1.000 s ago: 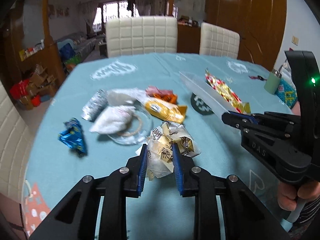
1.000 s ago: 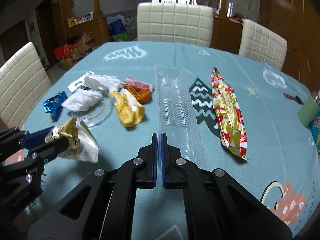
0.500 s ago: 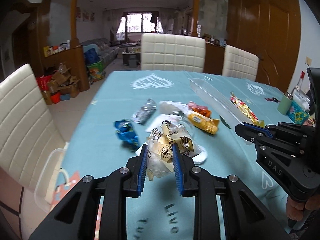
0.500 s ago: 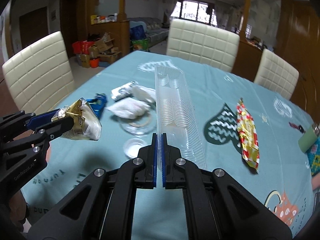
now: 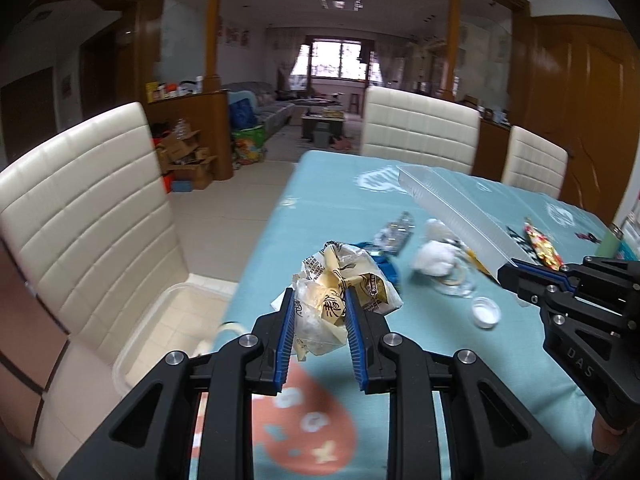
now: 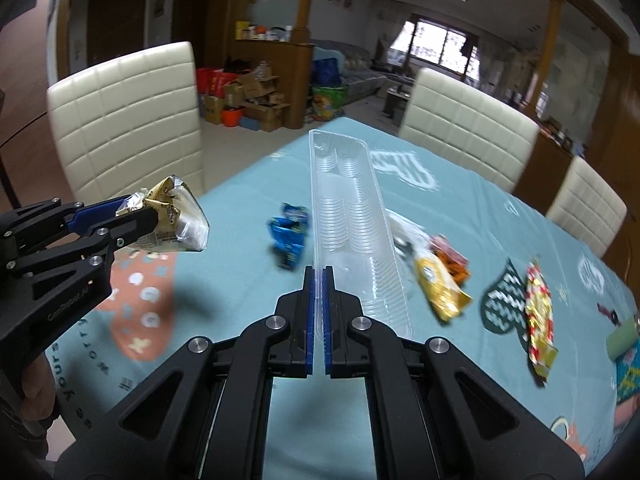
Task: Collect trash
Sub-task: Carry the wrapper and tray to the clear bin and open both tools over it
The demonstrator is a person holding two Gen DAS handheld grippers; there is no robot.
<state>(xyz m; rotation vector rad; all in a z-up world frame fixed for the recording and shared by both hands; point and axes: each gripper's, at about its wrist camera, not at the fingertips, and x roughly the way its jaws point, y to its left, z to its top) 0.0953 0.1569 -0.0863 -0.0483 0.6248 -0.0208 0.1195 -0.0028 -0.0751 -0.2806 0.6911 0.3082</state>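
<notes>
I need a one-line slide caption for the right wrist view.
Right gripper lifts a clear plastic tray while left gripper holds a crumpled wrapper.

Left tool (image 5: 319, 322) clamped, right tool (image 6: 318, 304) pinched shut, both raised.

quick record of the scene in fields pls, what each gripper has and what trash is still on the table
left hand-held gripper: shut on crumpled wrapper, held off the table
right hand-held gripper: shut on clear plastic tray by its near end
still on tablecloth: blue wrapper, yellow packet, orange wrapper, red-gold wrapper, white crumpled bag, small clear lid
beside table: white bin on the floor by a chair
</notes>
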